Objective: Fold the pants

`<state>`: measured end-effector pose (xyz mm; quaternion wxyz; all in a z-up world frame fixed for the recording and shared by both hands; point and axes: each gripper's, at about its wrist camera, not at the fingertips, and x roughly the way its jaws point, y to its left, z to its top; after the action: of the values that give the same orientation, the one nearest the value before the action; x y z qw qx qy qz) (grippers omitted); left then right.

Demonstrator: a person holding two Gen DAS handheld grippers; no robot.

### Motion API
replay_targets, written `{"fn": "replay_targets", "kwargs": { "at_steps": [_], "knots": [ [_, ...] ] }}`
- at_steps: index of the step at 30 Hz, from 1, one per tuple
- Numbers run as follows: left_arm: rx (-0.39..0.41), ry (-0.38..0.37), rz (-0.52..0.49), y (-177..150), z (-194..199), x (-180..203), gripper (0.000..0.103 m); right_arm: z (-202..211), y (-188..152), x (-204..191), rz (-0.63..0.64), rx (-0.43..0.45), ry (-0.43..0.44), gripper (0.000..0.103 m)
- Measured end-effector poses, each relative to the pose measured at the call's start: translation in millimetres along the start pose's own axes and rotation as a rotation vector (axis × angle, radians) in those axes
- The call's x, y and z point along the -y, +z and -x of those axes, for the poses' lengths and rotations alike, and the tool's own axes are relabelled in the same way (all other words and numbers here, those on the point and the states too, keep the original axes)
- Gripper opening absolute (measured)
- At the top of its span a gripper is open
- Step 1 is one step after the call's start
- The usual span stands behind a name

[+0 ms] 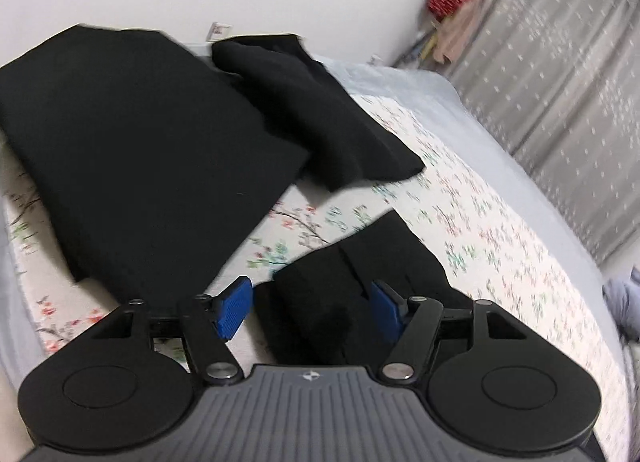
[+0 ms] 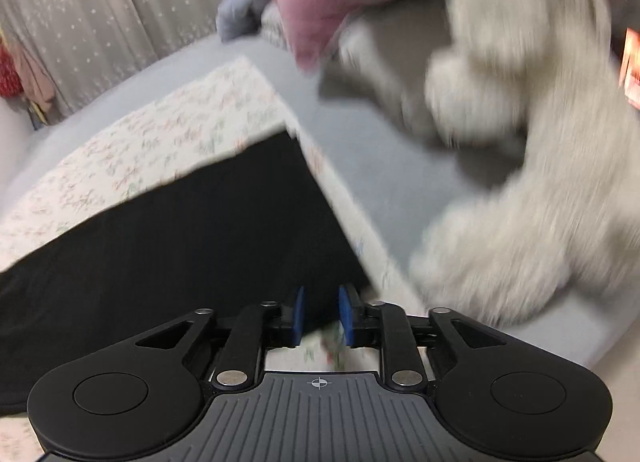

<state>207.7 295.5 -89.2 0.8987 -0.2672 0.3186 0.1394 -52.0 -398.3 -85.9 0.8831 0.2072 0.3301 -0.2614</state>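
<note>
2 grippers we see over floral sheet [image 1: 460, 197]: left gripper [image 1: 310, 310] jaws wide apart, black pants [image 1: 332, 302] lying loose between pads, ungripped; right gripper [image 2: 321, 316] jaws narrowly parted, gripping nothing, at pants' edge on sheet.

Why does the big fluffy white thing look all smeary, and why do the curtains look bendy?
In the right wrist view, the fluffy white blanket is streaked by motion blur; the hand-held gripper stays sharp. In the left wrist view, the fisheye lens curves the grey curtains and bed edge; the black pants show little detail.
</note>
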Motion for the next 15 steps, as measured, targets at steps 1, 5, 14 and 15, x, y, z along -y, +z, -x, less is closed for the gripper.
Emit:
{"fn": "replay_targets", "kwargs": {
  "at_steps": [1,5,14,15],
  "knots": [
    [0.004,0.009,-0.026,-1.0,-2.6,6.9,0.080,5.8,3.9,-14.4,0.025,0.024,0.023,0.030],
    [-0.021,0.127,-0.144,-7.9,-19.7,24.0,0.065,16.5,6.3,-97.6,0.226,0.047,0.179,0.045],
    [-0.017,0.098,-0.181,-9.8,-15.3,14.9,0.038,11.5,-117.0,-336.0,0.912,-0.055,0.636,0.046],
    [-0.009,0.087,-0.175,-9.3,-13.5,13.2,0.037,13.9,-132.5,-354.3,0.972,-0.048,0.670,0.044]
  ]
}}
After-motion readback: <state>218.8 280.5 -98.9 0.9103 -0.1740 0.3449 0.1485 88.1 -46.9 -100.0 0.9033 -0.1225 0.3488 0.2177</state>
